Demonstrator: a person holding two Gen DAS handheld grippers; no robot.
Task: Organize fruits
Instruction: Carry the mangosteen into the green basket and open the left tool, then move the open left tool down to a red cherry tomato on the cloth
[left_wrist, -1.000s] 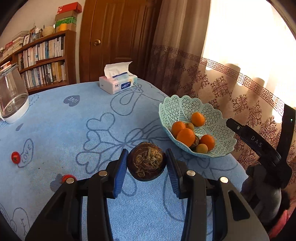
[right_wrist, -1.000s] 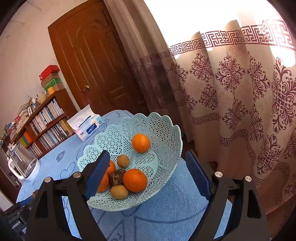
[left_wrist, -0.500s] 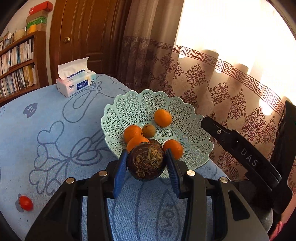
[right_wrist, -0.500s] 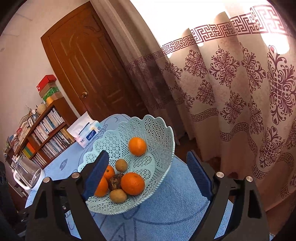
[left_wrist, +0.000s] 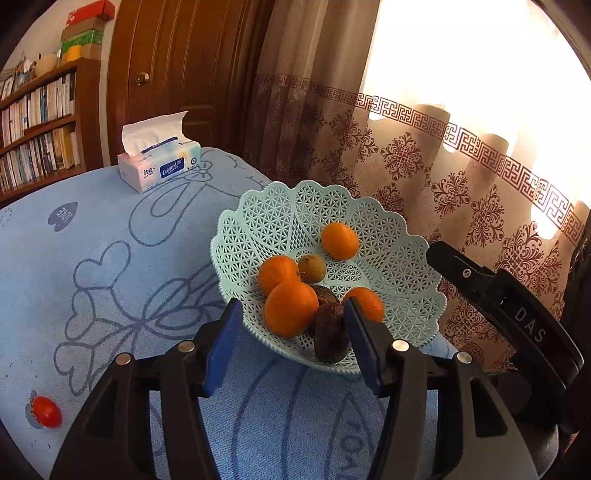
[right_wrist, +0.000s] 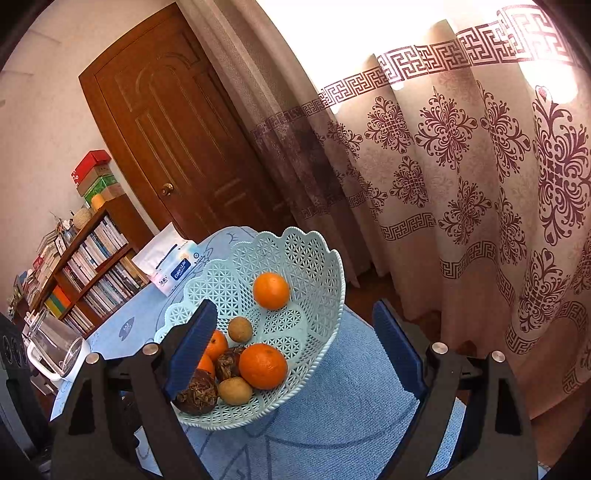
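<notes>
Left wrist view showed my left gripper (left_wrist: 291, 343) with its jaws just opened, the dark rough fruit (left_wrist: 330, 338) released between them and lying in the basket (left_wrist: 291, 206) at its near rim, close against my right pad. Whether that pad was touching the fruit I could not tell. My right gripper (right_wrist: 295, 347) hung by the basket with its jaws spread wide and holding nothing, its left pad just over the near-left rim.

What worried me was the fruit's seat — it lay on the sloped lattice wall, leaning on a big orange (left_wrist: 290, 308) and a second dark fruit (left_wrist: 325, 295), not down in the bottom. If I drew back carelessly, my right pad could drag it up and over the low near rim onto the surface (left_wrist: 110, 221). The basket looked light and sat near the right edge of the surface, by the curtain (left_wrist: 406, 155); a knock from either gripper could have slid or tipped it, and the round oranges would have rolled.

A small red fruit (left_wrist: 46, 411) waited far left on the blue cloth — my likely next pick, and one that I judged would squash under hard jaws.
</notes>
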